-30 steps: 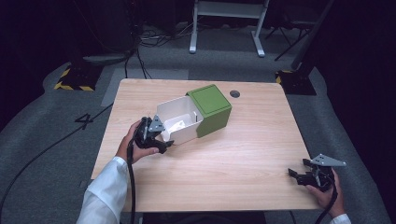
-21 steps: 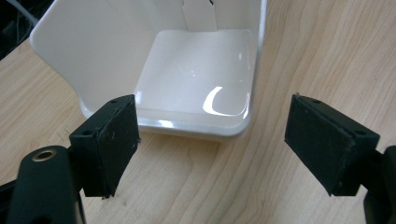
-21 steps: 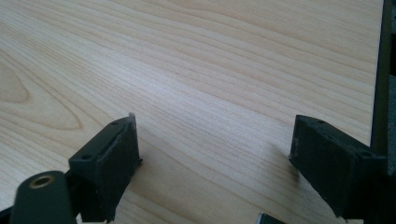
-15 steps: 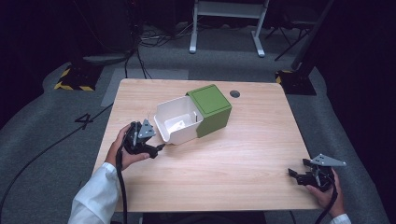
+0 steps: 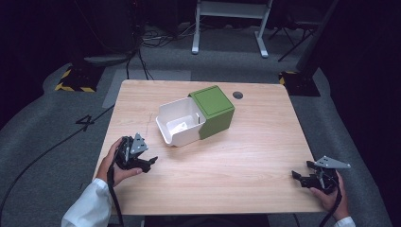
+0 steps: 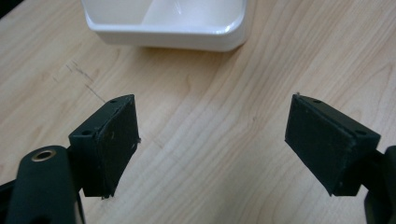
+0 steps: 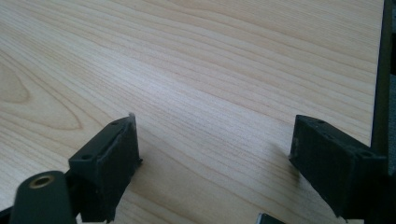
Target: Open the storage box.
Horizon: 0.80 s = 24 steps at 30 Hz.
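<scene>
A white drawer (image 5: 180,123) stands pulled out of a green box (image 5: 215,111) in the middle of the wooden table (image 5: 236,156); something small and pale lies inside the drawer. My left gripper (image 5: 152,161) is at the table's front left, short of the drawer, open with bare wood between its jaws. In the left gripper view my left gripper (image 6: 212,140) faces the drawer's white rim (image 6: 173,35). My right gripper (image 5: 297,176) rests near the front right corner, open and holding nothing. The right gripper view has my right gripper (image 7: 215,156) over plain wood.
A dark round cable hole (image 5: 238,95) sits at the table's far edge behind the box. The table's right edge (image 7: 379,84) runs close beside my right gripper. Grey carpet, cables and a metal stand (image 5: 229,23) lie beyond the table.
My left gripper has drawn back from the drawer's front toward the table's front left edge. The drawer, box and right gripper have stayed where they were.
</scene>
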Each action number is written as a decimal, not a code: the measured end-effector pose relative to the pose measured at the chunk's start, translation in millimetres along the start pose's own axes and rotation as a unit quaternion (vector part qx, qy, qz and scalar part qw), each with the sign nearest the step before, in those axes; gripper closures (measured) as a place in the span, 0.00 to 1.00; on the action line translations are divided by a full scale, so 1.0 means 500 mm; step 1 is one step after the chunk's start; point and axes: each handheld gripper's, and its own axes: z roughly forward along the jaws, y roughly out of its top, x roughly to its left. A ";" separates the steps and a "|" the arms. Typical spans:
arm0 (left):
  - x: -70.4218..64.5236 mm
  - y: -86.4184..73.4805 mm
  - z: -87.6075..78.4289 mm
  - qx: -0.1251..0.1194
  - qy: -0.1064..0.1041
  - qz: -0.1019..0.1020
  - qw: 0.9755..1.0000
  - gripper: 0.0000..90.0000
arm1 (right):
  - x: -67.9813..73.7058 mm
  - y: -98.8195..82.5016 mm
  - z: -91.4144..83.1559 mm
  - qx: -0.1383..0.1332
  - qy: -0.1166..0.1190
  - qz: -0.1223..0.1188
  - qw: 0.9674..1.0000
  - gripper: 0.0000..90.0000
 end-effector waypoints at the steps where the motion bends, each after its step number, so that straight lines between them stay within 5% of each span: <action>1: -0.002 -0.018 0.004 0.005 0.000 -0.007 1.000 0.20 | 0.000 0.000 0.000 0.000 0.000 0.000 1.000 0.17; 17: -0.011 -0.122 0.000 0.017 -0.005 -0.071 0.997 0.19 | 0.001 0.000 0.000 -0.001 -0.003 -0.003 1.000 0.17; 23: -0.008 -0.159 -0.009 0.008 -0.011 -0.107 0.994 0.19 | 0.002 0.000 -0.001 -0.002 -0.003 -0.004 1.000 0.17; 24: -0.006 -0.170 -0.013 0.003 -0.020 -0.125 0.992 0.19 | 0.003 0.000 -0.001 -0.002 -0.004 -0.005 1.000 0.17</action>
